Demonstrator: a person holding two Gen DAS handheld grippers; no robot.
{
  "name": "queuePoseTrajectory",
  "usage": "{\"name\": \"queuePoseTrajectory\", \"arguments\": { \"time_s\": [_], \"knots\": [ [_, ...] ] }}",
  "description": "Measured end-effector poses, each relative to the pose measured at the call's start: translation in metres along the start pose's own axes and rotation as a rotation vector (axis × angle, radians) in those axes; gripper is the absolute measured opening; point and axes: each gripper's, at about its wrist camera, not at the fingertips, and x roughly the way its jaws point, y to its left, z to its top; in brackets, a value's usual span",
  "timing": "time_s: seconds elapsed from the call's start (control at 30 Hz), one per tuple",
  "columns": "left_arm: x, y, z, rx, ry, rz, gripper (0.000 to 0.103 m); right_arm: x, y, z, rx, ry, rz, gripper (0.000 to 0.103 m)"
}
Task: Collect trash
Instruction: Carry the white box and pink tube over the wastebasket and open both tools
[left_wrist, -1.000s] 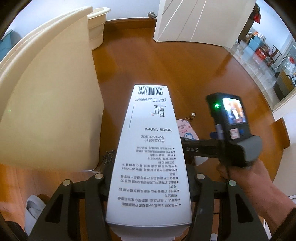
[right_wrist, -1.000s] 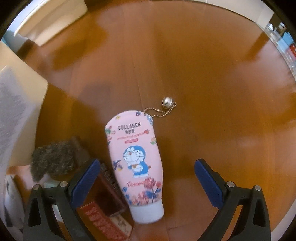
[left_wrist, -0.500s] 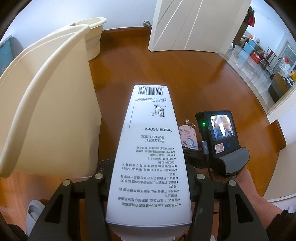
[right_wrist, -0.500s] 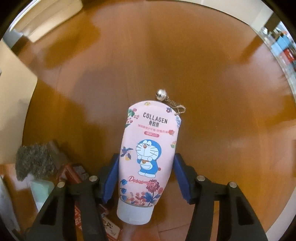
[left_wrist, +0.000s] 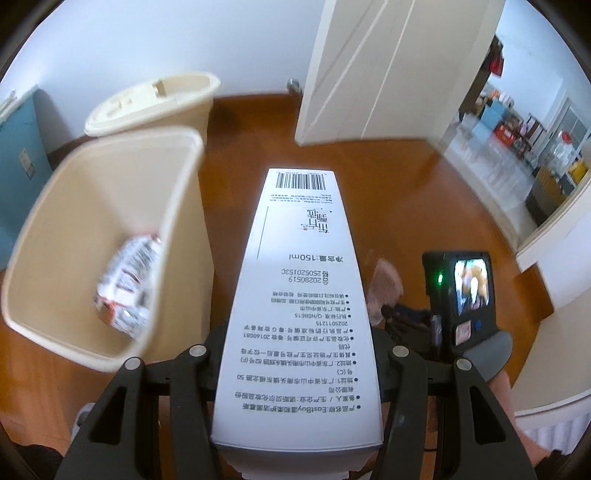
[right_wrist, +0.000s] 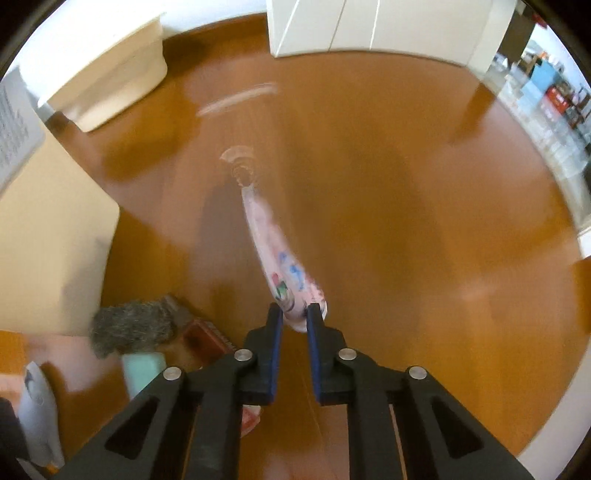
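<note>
Lifted off the glossy floor, the soft pink tube hangs pinched.

Matte black linkage arms with round silver screws on both grippers. Blue pads lining the right fingers. Lit little screen and green LED on the right gripper.

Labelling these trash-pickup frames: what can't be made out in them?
- Pink tube, right wrist view: print motion-blurred; its end hidden between the right gripper pads.
- Wrapper in the bin, left wrist view: blurred.
- White box: near end cut off by the frame edge.
</note>
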Motion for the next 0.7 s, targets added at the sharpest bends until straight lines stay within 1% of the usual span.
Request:
{"name": "queuePoseTrajectory", "arguments": {
  "time_s": [0.1, 0.17, 0.27, 0.33, 0.37, 0.47, 0.53, 0.6, 0.63, 0.67, 0.7],
  "knots": [
    [-0.031, 0.004, 0.011, 0.006, -0.057, 0.001, 0.052, -0.029, 0.002, 0.003, 0.029, -0.021, 0.008, 0.011],
    [-0.047, 0.008, 0.015, 0.002, -0.080, 0.007, 0.052, -0.047, 0.003, 0.012, 0.044, -0.059, -0.001, 0.000],
    [-0.061, 0.016, 0.021, -0.020, -0.068, 0.013, 0.052, -0.072, 0.017, 0.020, 0.054, -0.082, 0.018, 0.000],
    [-0.068, 0.021, 0.029, -0.044, -0.060, 0.014, 0.052, -0.090, 0.027, 0.025, 0.011, -0.091, 0.001, 0.000],
    [-0.077, 0.024, 0.034, -0.050, -0.074, 0.016, 0.052, -0.099, 0.029, 0.028, -0.003, -0.090, 0.000, 0.000],
    [-0.097, 0.028, 0.041, -0.044, -0.132, 0.018, 0.052, -0.111, 0.024, 0.038, -0.004, -0.117, -0.008, 0.000],
    [-0.104, 0.030, 0.045, -0.041, -0.154, 0.007, 0.052, -0.105, 0.020, 0.037, 0.004, -0.113, -0.019, 0.000],
    [-0.108, 0.030, 0.045, -0.034, -0.179, 0.005, 0.052, -0.093, 0.008, 0.033, 0.039, -0.092, -0.018, 0.000],
    [-0.108, 0.030, 0.044, -0.028, -0.187, 0.005, 0.052, -0.081, 0.005, 0.031, 0.079, -0.069, -0.017, 0.002],
    [-0.107, 0.030, 0.044, -0.023, -0.193, 0.009, 0.052, -0.064, -0.006, 0.026, 0.146, -0.032, -0.010, 0.014],
    [-0.104, 0.031, 0.044, -0.023, -0.192, 0.013, 0.052, -0.054, -0.010, 0.022, 0.188, -0.006, 0.002, 0.031]
  ]
}}
